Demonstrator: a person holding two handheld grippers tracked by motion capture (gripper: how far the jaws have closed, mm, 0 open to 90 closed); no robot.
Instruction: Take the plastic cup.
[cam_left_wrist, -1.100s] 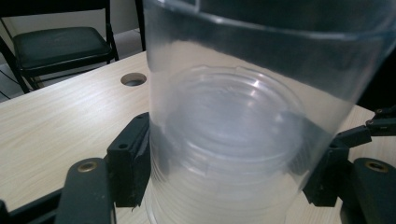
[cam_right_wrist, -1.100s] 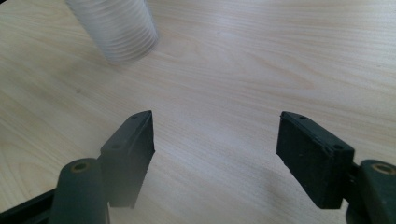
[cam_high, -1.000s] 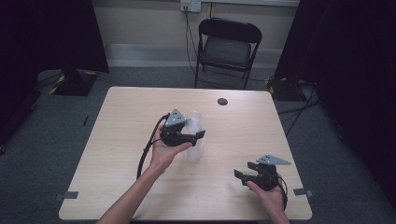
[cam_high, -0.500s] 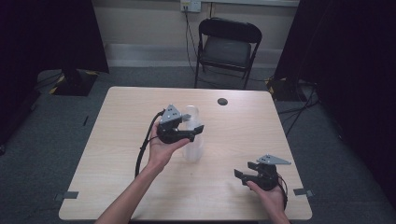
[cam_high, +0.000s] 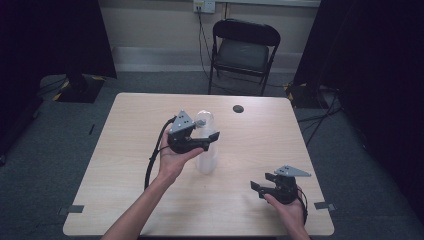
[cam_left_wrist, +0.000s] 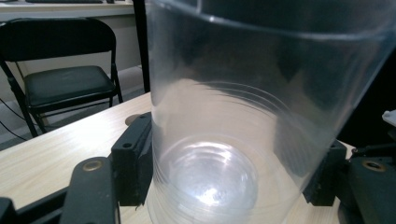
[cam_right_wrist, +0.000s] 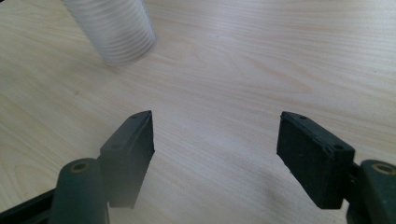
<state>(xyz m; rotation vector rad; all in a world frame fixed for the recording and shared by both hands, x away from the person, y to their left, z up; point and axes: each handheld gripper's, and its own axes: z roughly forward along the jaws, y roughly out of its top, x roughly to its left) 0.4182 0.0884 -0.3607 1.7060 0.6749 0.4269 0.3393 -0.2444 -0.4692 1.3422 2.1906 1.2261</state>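
Left gripper (cam_high: 212, 136) raised (jaws just closing), right gripper (cam_high: 260, 182) agape, low

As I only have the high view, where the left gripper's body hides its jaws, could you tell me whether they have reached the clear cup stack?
Observer: Yes. The left gripper has just been closing its jaws, and both pads now touch the lower sides of the clear cup stack.
Operator: Thank you. Is there anything between the other gripper's jaws?
Observer: No. The right gripper has its jaws wide apart over the bare table, with the stack standing apart, farther ahead of them.
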